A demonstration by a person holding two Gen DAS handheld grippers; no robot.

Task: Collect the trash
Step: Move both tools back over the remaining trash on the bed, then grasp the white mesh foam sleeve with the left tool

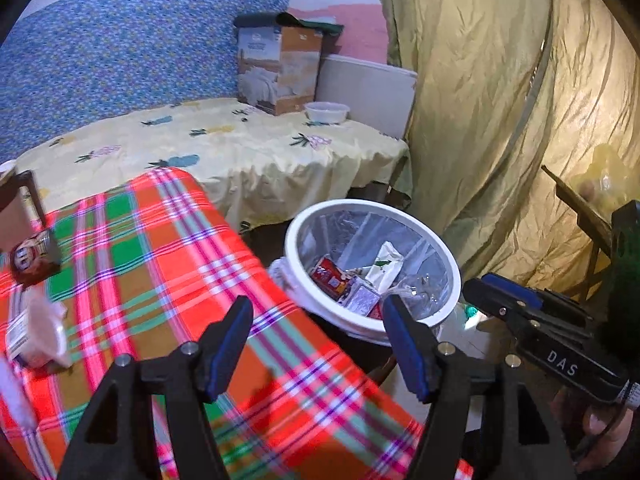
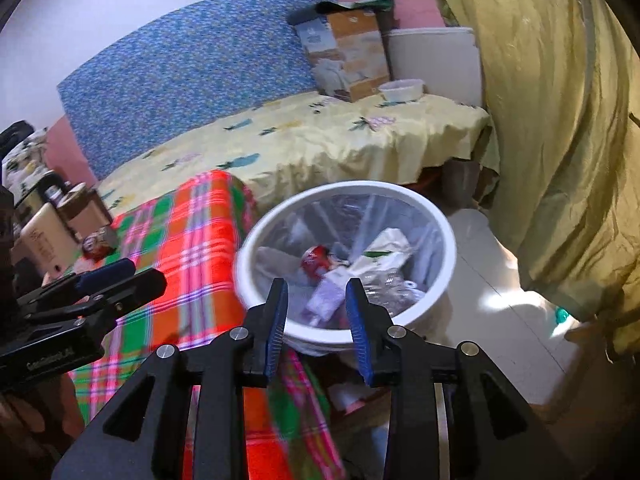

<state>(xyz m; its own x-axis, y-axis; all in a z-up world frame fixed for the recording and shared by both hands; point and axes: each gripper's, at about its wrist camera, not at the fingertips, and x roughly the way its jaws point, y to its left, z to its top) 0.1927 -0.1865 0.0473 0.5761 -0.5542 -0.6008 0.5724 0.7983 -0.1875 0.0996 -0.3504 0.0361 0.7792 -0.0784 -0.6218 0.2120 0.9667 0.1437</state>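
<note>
We held both tongs, left (image 1: 318,330) and right (image 2: 316,312), released and empty above the white round plastic bin (image 2: 448,248) of wrappers beside the desk's corner; the brown snack wrapper (image 1: 34,262) and crumpled white packet (image 1: 38,334) lay at the plaid-clothed desk's (image 1: 168,248) far left edge; reaching there, we risked snagging the loose cloth.

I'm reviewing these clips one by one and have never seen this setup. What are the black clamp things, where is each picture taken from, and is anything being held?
There is no robot here: a person holds a hand-operated gripper in each hand, and a fisheye camera on each looks forward along its jaws. One picture comes from the left gripper, the other from the right gripper; each also catches the other gripper at its edge. Both have their jaws apart with nothing between them. Ahead stands a white trash bin, lined with clear plastic and already holding wrappers. Beside it, the plaid-covered table carries a brown snack wrapper and a crumpled white package, which look like trash to be collected.
</note>
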